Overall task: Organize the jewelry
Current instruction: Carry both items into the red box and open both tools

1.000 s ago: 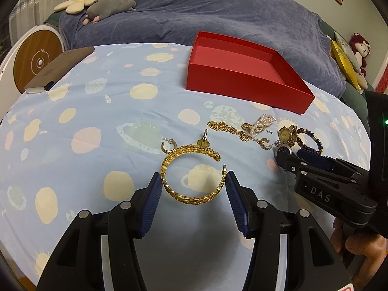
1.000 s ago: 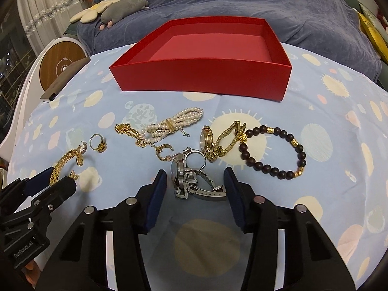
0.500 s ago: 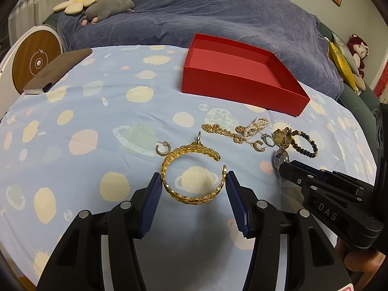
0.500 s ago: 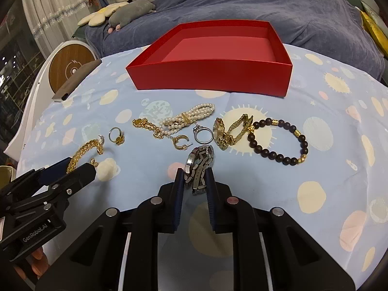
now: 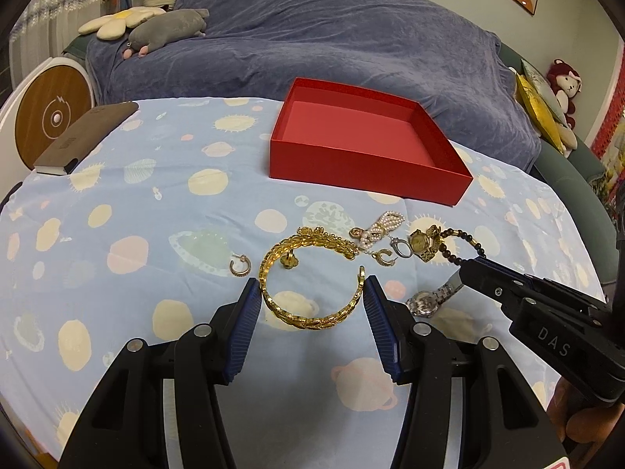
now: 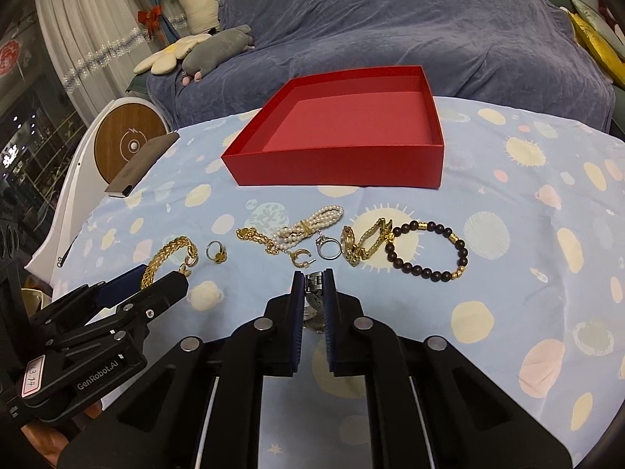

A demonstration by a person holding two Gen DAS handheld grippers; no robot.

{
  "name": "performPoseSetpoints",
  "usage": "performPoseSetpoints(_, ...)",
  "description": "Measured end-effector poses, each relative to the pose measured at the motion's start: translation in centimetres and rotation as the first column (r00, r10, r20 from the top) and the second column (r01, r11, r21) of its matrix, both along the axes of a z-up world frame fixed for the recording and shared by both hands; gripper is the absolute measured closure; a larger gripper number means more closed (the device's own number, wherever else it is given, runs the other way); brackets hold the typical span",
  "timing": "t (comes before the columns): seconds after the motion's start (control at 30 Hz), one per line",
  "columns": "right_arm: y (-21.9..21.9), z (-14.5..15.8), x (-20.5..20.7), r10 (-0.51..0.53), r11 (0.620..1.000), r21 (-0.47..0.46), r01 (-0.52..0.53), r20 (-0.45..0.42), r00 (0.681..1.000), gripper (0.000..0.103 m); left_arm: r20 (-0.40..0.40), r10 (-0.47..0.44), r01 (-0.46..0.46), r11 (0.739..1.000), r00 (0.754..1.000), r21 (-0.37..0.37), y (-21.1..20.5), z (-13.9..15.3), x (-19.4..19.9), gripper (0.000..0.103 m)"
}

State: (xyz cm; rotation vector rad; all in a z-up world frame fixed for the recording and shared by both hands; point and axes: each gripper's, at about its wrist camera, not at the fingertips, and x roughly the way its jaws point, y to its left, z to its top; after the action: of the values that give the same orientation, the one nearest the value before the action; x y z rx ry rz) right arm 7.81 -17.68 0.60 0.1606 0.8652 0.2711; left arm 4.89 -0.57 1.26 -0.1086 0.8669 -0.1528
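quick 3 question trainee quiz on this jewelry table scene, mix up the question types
1. True or false: the open red cardboard box already holds jewelry.
2. Which item is the right gripper shut on? A) black bead bracelet B) silver metal-link watch C) white pearl bracelet
3. Fill in: the gold woven open cuff bangle lies between the pads of the ____ gripper.

Key: 1 false, the box is empty; 2 B; 3 left.

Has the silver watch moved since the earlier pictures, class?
Yes. The silver watch, which lay flat beside the silver ring, now sits clamped in the right claw, drawn back from the ring.
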Motion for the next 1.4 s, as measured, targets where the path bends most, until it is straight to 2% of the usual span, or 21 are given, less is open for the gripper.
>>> performPoseSetpoints(0.2,-0.5,1.6,-0.5,0.002,1.000,0.017,-0.003,0.030,1.000,0.095,-0.005,0.007,-0.007,1.000,1.000,0.002,0.2,0.1,0.0,0.052)
performPoseSetpoints(0.3,-0.5,3.5,-0.2,0.013,0.999,0.038,-0.014,0.040,0.999,0.095,-0.011,-0.010,0.010,1.000,1.000,-0.005,0.1,0.9,0.3,0.052)
performPoseSetpoints(0.4,-0.4,6.1,1.0,0.027,0.999,0.014,-0.029,0.081,0.996,0.095,-0.027,-0.065,0.065,0.998,0.997,-0.018,-0.2,2.4,1.1,0.052)
performPoseSetpoints(0.53,-1.2,9.2,4.2,0.031,1.000,-0.005,-0.031,0.121,0.992,0.095,-0.005,-0.128,0.128,0.991,0.992,0.031,-0.8,4.9,3.9,0.051)
performPoseSetpoints(0.7,-3.2,11.4,10.1,-0.011,1.000,-0.013,0.013,0.158,0.987,0.095,0.026,-0.155,0.154,0.987,0.988,0.056,-1.2,6.8,10.3,0.051)
performPoseSetpoints(0.87,-4.3,10.3,17.7,-0.017,0.999,-0.031,0.021,0.138,0.990,0.095,0.019,-0.152,0.150,0.987,0.988,0.064,-2.9,6.3,18.0,0.051)
performPoseSetpoints(1.1,-5.3,7.6,25.1,-0.001,0.999,-0.045,0.008,0.158,0.988,0.095,-0.027,-0.140,0.141,0.989,0.990,0.051,-5.7,2.8,27.8,0.051)
performPoseSetpoints(1.23,-5.4,6.2,28.2,0.006,0.995,-0.099,0.010,0.161,0.987,0.096,-0.068,-0.106,0.109,0.993,0.992,0.049,-6.1,0.8,31.7,0.051)
performPoseSetpoints(1.4,-4.3,3.8,29.3,0.065,0.990,-0.133,-0.048,0.124,0.990,0.096,-0.108,-0.108,0.116,0.990,0.988,0.074,-6.4,-1.2,33.6,0.051)
